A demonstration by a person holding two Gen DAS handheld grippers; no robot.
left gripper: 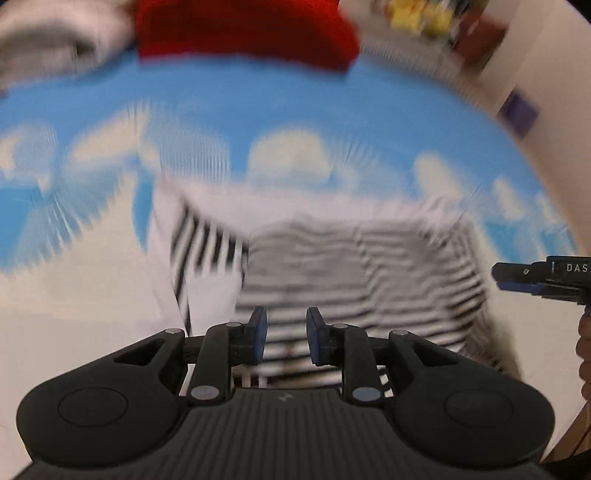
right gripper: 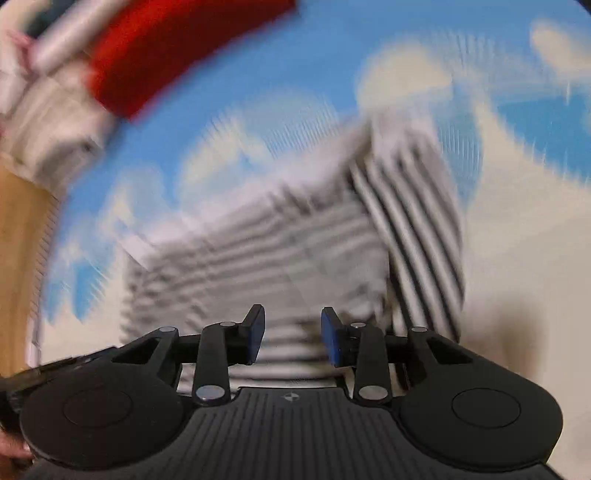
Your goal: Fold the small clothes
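Note:
A black-and-white striped garment (left gripper: 351,266) (right gripper: 258,251) lies folded on a blue sheet with white clouds (left gripper: 258,110) (right gripper: 295,74). One sleeve (left gripper: 207,243) (right gripper: 413,221) is turned in over its body. Both views are blurred. My left gripper (left gripper: 286,321) hovers over the garment's near edge, open, with a gap between its blue pads and no cloth pinched. My right gripper (right gripper: 293,321) hangs over the near edge as well, open and empty. In the left wrist view its fingers (left gripper: 517,277) reach in from the right edge, beside the garment.
A red cloth (left gripper: 240,29) (right gripper: 177,44) lies at the sheet's far edge. Pale grey and white clothes (left gripper: 48,40) (right gripper: 55,110) are heaped beside it. A wooden surface (right gripper: 18,240) borders the sheet. Yellow items (left gripper: 417,14) stand on a shelf in the background.

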